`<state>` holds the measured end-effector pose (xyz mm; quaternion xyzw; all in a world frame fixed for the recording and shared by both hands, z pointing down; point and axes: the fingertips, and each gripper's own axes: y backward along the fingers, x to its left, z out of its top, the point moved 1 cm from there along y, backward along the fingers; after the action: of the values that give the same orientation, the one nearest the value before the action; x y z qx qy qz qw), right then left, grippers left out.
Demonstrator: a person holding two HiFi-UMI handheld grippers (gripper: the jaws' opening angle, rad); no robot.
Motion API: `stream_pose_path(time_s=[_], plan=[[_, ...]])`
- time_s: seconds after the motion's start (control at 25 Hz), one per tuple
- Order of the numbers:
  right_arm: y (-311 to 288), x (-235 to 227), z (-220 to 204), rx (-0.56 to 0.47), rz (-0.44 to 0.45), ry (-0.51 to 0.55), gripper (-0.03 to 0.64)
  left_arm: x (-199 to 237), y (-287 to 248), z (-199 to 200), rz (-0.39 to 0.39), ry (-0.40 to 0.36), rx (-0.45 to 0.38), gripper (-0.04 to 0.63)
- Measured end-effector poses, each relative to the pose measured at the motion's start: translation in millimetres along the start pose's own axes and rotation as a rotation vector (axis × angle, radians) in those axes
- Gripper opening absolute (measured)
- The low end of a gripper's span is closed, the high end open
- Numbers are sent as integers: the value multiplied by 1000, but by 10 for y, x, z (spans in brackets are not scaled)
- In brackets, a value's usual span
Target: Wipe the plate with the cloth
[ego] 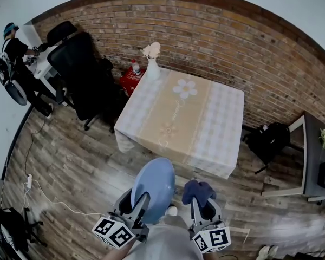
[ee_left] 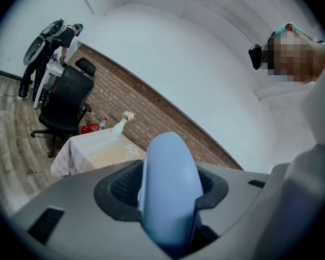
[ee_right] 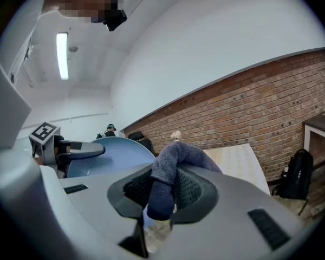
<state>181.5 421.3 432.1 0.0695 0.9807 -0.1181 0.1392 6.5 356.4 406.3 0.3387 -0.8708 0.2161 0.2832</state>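
Observation:
A light blue plate [ego: 154, 187] is held up in the air by its rim, in front of the table. My left gripper [ego: 136, 202] is shut on the plate [ee_left: 169, 191], which stands edge-on between the jaws. My right gripper [ego: 201, 203] is shut on a dark blue cloth [ego: 199, 190]. That cloth [ee_right: 170, 169] bunches up out of the jaws, a hand's width right of the plate [ee_right: 108, 156]. Plate and cloth are apart.
A table with a beige and white checked cloth [ego: 187, 121] stands ahead, bearing a white vase of flowers [ego: 151, 61] at its far left corner. A black office chair [ego: 84, 77] is left of it, a dark desk [ego: 317, 156] at right. A person [ego: 13, 47] stands far left.

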Motion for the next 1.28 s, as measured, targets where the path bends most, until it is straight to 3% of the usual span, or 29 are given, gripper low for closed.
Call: stream_pose_path(time_s=[0.16, 0.36, 0.56, 0.76, 0.96, 1.28], plan=[[-338, -69, 109, 9, -5, 3, 97, 188, -310, 161, 5, 29, 1, 212], [-895, -303, 433, 4, -46, 41, 97, 366, -1027, 478, -58, 51, -4, 212], [-1657, -550, 880, -15, -106, 15, 97, 547, -1771, 975, -109, 64, 12, 212], [-2380, -549, 1350, -53, -115, 55, 97, 777, -2344, 1526, -171, 74, 22, 212], [-3008, -491, 1498, -58, -119, 90, 97, 1118, -2775, 1875, -214, 107, 14, 212], [-3471, -409, 1613, -35, -72, 131, 97, 1218, -3141, 2111, -245, 127, 26, 212]])
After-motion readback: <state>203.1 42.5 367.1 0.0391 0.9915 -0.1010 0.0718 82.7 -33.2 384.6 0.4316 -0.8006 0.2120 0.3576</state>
